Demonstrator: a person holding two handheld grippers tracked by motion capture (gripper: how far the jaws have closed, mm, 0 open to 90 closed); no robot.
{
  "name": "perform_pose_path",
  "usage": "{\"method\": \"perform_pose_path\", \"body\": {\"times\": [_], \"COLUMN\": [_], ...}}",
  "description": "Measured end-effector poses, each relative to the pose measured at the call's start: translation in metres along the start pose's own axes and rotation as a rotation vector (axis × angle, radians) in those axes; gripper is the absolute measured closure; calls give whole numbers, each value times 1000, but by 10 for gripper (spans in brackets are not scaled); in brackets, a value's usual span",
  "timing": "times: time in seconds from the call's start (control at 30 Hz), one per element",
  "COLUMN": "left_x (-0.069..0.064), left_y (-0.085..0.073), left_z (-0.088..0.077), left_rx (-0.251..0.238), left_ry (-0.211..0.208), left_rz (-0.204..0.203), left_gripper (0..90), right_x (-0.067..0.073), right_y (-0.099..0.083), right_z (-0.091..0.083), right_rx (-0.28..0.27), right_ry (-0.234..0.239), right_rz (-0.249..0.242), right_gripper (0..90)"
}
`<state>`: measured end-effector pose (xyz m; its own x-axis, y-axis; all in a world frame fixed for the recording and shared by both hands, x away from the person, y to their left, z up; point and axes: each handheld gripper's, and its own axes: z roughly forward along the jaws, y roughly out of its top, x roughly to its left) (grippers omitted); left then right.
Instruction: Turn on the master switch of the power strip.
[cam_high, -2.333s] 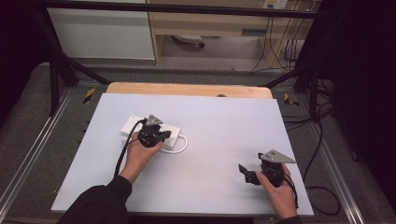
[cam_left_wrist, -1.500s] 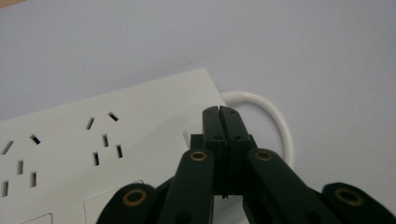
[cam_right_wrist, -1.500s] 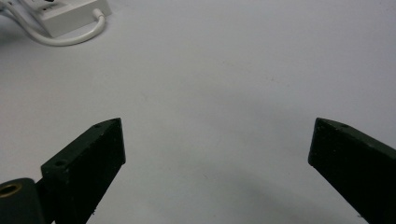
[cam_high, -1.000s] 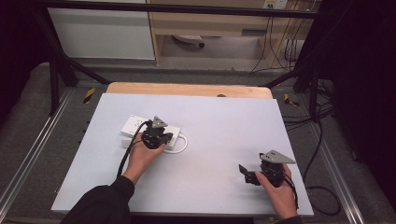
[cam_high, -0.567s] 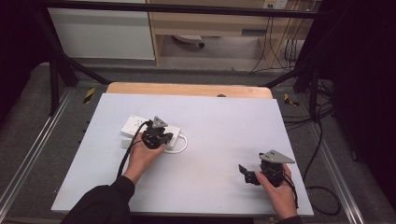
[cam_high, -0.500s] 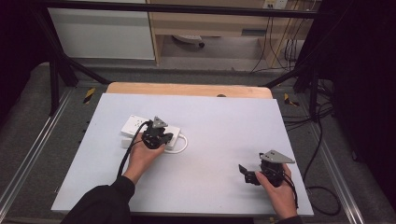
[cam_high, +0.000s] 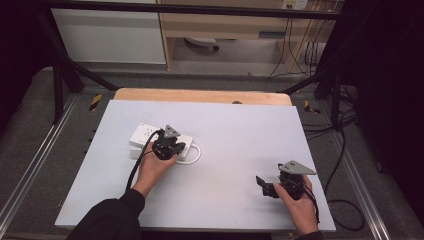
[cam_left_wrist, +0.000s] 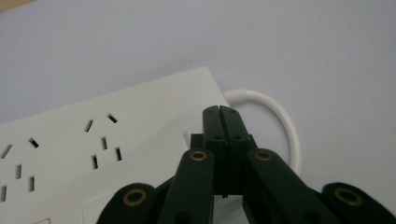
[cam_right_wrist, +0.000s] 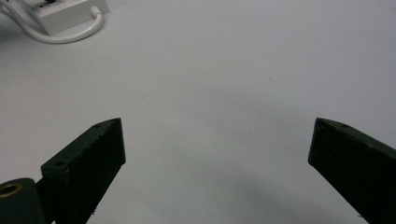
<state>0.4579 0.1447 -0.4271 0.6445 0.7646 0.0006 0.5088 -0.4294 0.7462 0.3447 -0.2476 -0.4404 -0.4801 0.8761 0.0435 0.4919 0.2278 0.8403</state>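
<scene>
A white power strip (cam_high: 141, 136) lies at the table's left; its sockets show in the left gripper view (cam_left_wrist: 93, 135). Its white cable (cam_high: 196, 154) loops off the right end (cam_left_wrist: 286, 126). My left gripper (cam_high: 166, 145) is shut with nothing between its jaws, and its tips (cam_left_wrist: 219, 112) are over the strip's right end; I cannot tell if they touch it. My right gripper (cam_high: 264, 185) rests open near the front right, its jaws wide apart (cam_right_wrist: 217, 135) over bare table. The strip (cam_right_wrist: 65, 14) and cable (cam_right_wrist: 70, 36) sit far off at the top left of the right gripper view.
The pale grey table top (cam_high: 240, 130) stretches between the two hands. A wooden board edge (cam_high: 200, 96) runs along its far side. Black frame bars and cables (cam_high: 345, 150) surround the table on the floor.
Since the oldest frame my left gripper has shifted a little right along the power strip toward its cable end. It has held still for the last second. The right gripper has not moved.
</scene>
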Motion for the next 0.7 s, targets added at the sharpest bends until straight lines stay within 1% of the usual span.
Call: {"method": "perform_pose_path", "body": {"times": [0.1, 0.7], "left_x": [-1, 1], "left_y": [0, -1], "left_z": [1, 2], "left_rx": [1, -7], "left_ry": [6, -3], "left_rz": [10, -4], "left_gripper": [900, 900], "right_x": [0, 1], "right_y": [0, 0], "right_z": [0, 1], "right_rx": [0, 1], "right_ry": [1, 7], "right_rz": [3, 0], "right_gripper": [43, 43]}}
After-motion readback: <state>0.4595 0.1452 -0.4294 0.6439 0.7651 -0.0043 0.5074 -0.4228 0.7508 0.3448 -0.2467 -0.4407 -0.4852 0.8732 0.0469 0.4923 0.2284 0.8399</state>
